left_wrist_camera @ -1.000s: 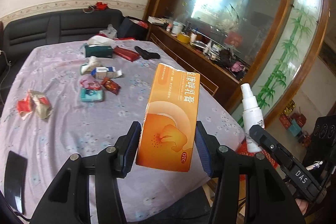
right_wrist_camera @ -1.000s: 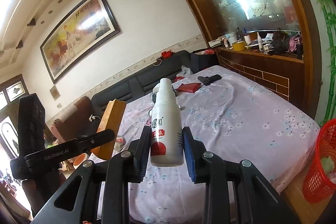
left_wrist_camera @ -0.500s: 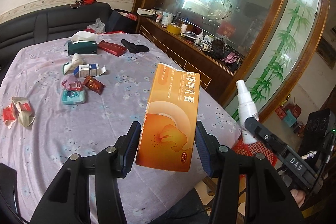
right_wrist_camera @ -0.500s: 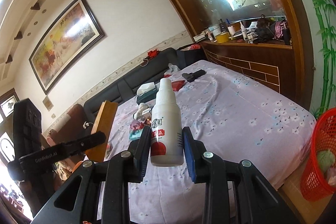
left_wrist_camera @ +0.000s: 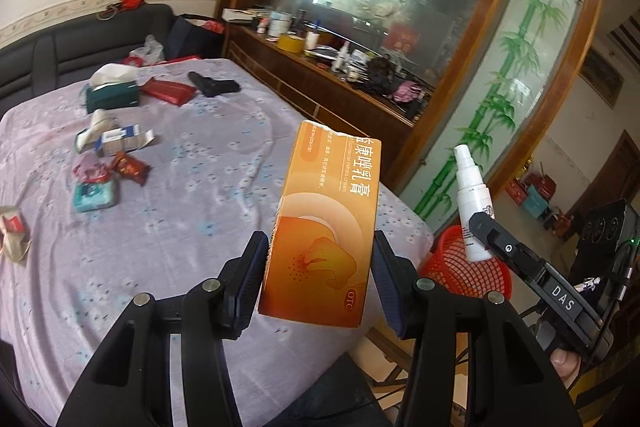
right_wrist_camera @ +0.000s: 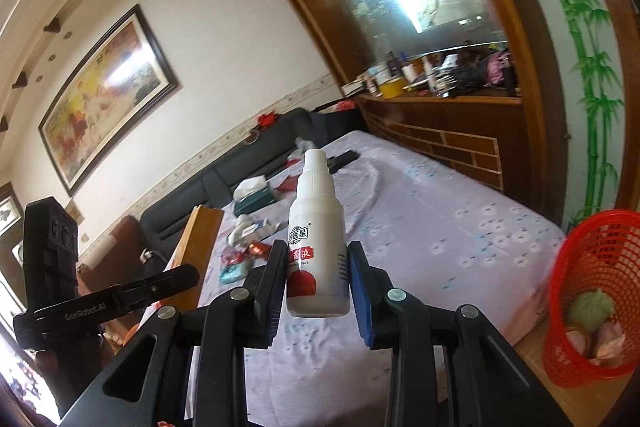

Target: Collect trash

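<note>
**Ana:** Trash in hand first — what does each side hold?

**Ben:** The left gripper (left_wrist_camera: 318,277) has its jaws clamped on the lower part of an orange carton (left_wrist_camera: 324,227), which stands nearly upright and is lifted clear of the table (left_wrist_camera: 224,211). The right gripper (right_wrist_camera: 318,287) has its jaws pressed against the sides of a white spray bottle (right_wrist_camera: 318,247) with a red mark on its label, also upright and off the table.

**Ana:** And the bin?

**Ben:** A red mesh basket (right_wrist_camera: 592,303) sits on the floor just past the table's near corner, to the right of the bottle. A few crumpled pieces lie in its bottom. In the left wrist view its rim shows below and behind the bottle.

**Ana:** What remains on the table?

**Ben:** On the purple flowered cloth, well apart from both grippers: a teal wipes pack (left_wrist_camera: 95,195), a small red wrapper (left_wrist_camera: 131,167) just beside it, a white and blue box (left_wrist_camera: 122,139), a green tissue box (left_wrist_camera: 113,95), a red packet (left_wrist_camera: 169,91), a black item (left_wrist_camera: 214,85) at the far end, and crumpled wrappers (left_wrist_camera: 14,235) at the left edge.
</note>
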Action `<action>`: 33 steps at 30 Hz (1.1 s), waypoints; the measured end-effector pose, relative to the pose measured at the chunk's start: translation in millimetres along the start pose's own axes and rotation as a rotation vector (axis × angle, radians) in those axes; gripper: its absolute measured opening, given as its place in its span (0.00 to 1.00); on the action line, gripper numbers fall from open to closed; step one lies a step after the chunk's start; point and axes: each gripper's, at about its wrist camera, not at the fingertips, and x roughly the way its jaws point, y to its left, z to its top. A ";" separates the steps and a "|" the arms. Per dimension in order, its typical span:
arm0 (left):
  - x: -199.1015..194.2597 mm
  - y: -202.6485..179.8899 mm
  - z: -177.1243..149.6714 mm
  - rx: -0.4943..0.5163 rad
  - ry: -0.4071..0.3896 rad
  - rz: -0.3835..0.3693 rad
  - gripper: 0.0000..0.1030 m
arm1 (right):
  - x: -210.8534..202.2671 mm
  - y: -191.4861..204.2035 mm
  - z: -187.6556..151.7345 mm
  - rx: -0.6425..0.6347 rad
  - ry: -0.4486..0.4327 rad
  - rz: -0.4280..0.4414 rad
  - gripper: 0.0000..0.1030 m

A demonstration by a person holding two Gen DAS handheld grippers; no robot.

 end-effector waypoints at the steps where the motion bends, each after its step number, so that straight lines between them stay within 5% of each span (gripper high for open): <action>1: 3.1 -5.7 1.8 0.007 0.005 -0.013 0.49 | -5.3 -4.6 1.5 0.006 -0.014 -0.011 0.31; 15: 39.0 -103.6 10.0 0.194 0.029 -0.217 0.49 | -88.2 -51.7 23.9 0.034 -0.160 -0.189 0.31; 33: 140.2 -193.1 0.1 0.249 0.241 -0.419 0.49 | -135.5 -133.7 18.8 0.191 -0.174 -0.357 0.31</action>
